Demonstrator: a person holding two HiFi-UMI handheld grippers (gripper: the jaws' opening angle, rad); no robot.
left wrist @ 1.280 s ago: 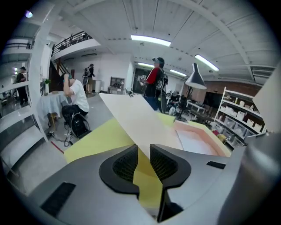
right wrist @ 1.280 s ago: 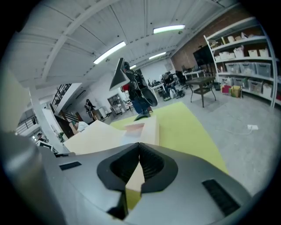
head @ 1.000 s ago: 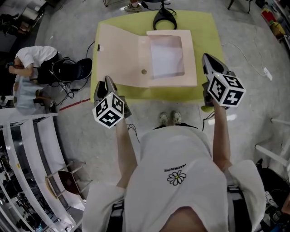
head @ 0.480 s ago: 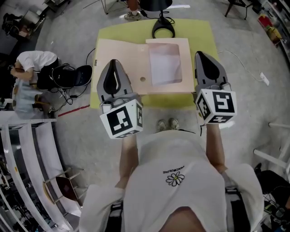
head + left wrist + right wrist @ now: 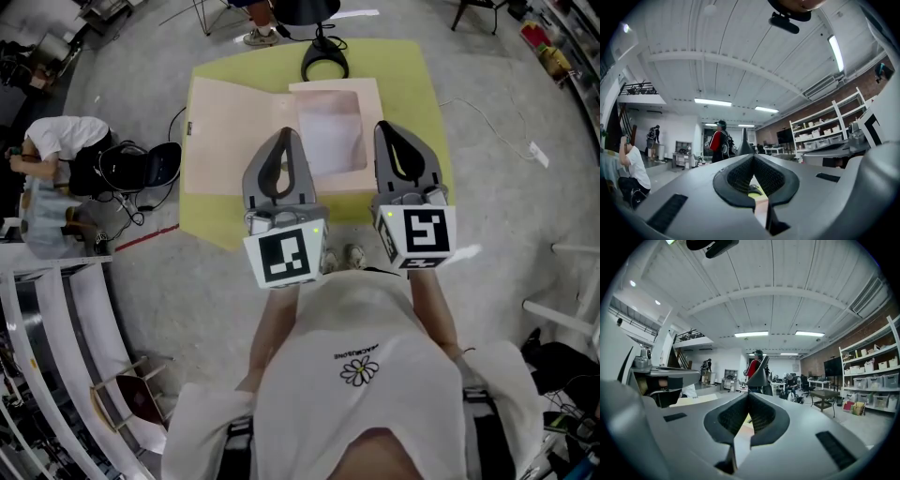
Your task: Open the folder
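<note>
**Both grippers lifted clear, folder lying open**

Both grippers have risen and swung inward since the earlier frame, when they hung low at the near edge of the table with the left one well out to the side. Now the left gripper (image 5: 286,136) and the right gripper (image 5: 386,129) sit side by side, close under the head camera. They point away from the person and roughly level. Each gripper's own view looks out across the room rather than down at the work.

In both gripper views the jaws are closed together with nothing between them, so neither gripper holds or touches anything.

The pale pink cardboard folder (image 5: 230,131) lies spread flat on the yellow-green table (image 5: 412,75). Its front cover is thrown fully over to the left. The right half faces up, with a whitish sheet (image 5: 328,127) showing inside its frame. From the head view the two grippers overlap the folder's near edge, but they stand well above it. A black looped object (image 5: 319,64) rests at the far edge of the table, just beyond the folder.

Judged from how things lie, the opening is done: the cover rests flat and shows no sign of springing back. Nothing of the task seems left, beyond keeping the grippers clear of the folder.
</note>
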